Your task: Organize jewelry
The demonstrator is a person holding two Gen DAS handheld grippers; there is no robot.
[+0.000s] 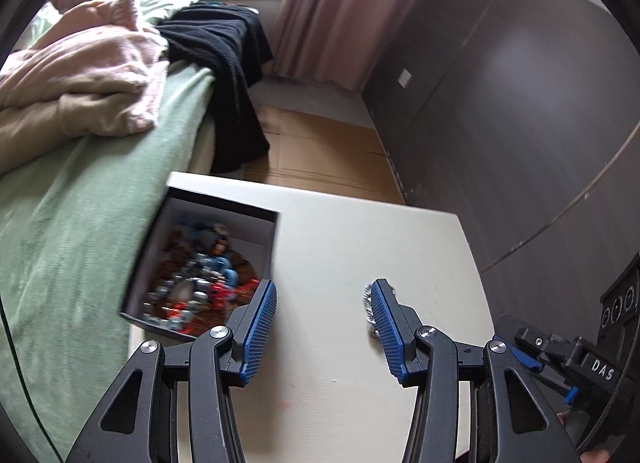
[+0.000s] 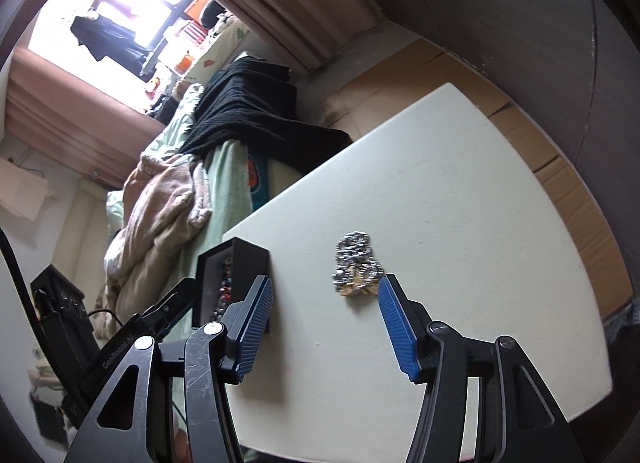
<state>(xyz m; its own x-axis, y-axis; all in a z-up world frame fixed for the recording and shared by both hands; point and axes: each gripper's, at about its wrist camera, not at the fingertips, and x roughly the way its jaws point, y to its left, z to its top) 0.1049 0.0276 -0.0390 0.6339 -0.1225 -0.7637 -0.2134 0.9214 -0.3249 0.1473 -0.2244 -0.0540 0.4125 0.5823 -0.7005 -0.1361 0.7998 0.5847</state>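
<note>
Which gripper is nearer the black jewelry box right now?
Left. The left gripper has one finger overlapping the black jewelry box; the right gripper sits over by the silver chain pile.

Both wrist views close above the table [image 1: 360, 223], angled down, sharing box [image 2: 240, 259] and bed [image 1: 80, 203]

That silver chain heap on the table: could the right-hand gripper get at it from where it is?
Probably yes. The silver chain heap lies in the open on the white table, just ahead of the right gripper, whose jaws stand apart and empty. The black box sits off to one side.
</note>
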